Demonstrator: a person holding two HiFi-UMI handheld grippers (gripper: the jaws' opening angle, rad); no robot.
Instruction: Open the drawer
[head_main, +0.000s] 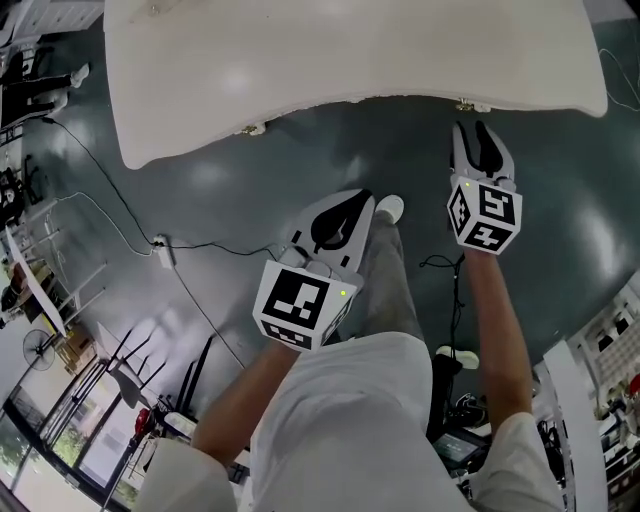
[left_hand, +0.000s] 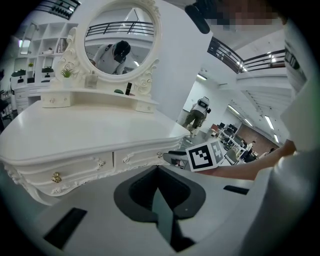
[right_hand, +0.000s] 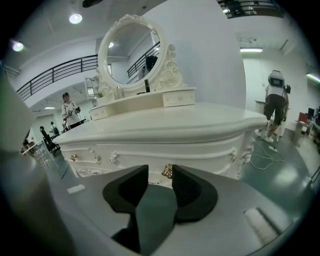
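Right gripper view: we're lining the open right tool (right_hand: 159, 175) on the gold knob (right_hand: 167, 171); closing short risks slipping off; left tool (left_hand: 158, 168) closed.

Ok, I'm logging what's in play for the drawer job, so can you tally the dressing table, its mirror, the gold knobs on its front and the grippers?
dressing table: 1
oval mirror: 1
gold knobs: 2
grippers: 2, the left gripper and the right gripper
Total: 6

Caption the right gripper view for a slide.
Open right gripper aimed at a gold drawer knob on the dressing table.
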